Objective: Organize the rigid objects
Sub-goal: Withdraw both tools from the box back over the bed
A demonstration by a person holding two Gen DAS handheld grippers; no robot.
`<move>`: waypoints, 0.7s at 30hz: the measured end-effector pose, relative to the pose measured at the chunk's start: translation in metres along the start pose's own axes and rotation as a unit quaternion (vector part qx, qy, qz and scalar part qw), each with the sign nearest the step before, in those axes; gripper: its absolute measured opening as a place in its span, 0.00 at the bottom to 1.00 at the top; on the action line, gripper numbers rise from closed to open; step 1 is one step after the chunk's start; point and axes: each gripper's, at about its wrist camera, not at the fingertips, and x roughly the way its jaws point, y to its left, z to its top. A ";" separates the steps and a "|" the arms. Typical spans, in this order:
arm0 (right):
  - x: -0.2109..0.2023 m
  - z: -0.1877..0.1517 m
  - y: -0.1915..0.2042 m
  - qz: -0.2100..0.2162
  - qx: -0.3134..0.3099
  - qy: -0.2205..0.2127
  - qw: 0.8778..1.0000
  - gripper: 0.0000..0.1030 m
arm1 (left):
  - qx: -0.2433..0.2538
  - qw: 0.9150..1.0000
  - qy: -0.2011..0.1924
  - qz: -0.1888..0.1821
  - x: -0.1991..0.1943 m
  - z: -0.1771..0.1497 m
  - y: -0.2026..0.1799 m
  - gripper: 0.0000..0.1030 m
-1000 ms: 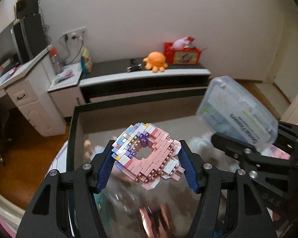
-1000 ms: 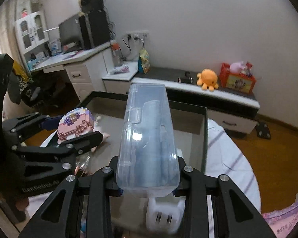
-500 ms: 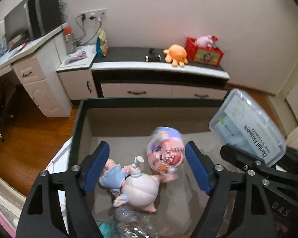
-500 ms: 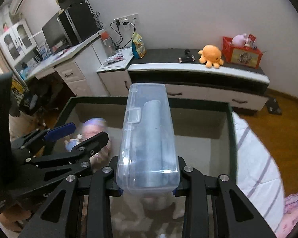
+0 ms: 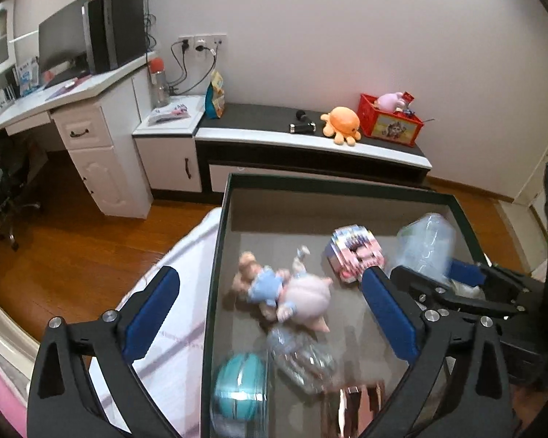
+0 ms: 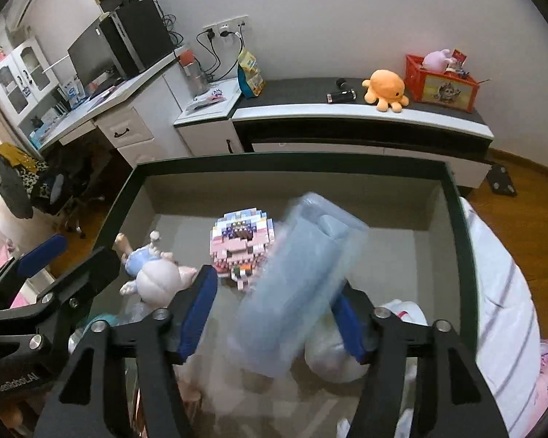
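A dark-rimmed storage box [image 5: 347, 181] [image 6: 310, 158] lies below both grippers. The pink and blue brick model [image 5: 354, 253] [image 6: 242, 242] lies inside it, beside a pig and doll figure [image 5: 292, 288] [image 6: 153, 277]. My left gripper [image 5: 270, 314] is open and empty, over the box's left rim. My right gripper [image 6: 274, 306] is open; the clear plastic case [image 6: 299, 284] [image 5: 425, 244] is blurred and tilted between its spread jaws, loose and dropping into the box.
A teal round container [image 5: 241, 390] and a crumpled clear bottle [image 5: 299, 357] lie in the box's near part. A white bag [image 6: 332, 350] lies under the case. White striped bedding [image 6: 500, 292] flanks the box. A low cabinet [image 5: 310, 142] stands behind.
My left gripper opened and the brick model fell into the box. My right gripper has now opened and the clear case is tipping out. Both grippers have tilted down towards the box.
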 end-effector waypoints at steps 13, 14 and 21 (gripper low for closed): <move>-0.130 -0.060 0.020 -0.030 -0.066 -0.109 0.991 0.82 | 0.021 0.994 -0.102 -0.012 -0.121 -0.061 -0.012 1.00; -0.140 -0.068 0.023 -0.029 -0.071 -0.119 0.990 0.84 | 0.024 0.993 -0.111 -0.009 -0.132 -0.069 -0.013 1.00; -0.203 -0.130 0.041 -0.029 -0.104 -0.197 0.975 1.00 | 0.042 0.984 -0.173 -0.004 -0.208 -0.126 -0.026 1.00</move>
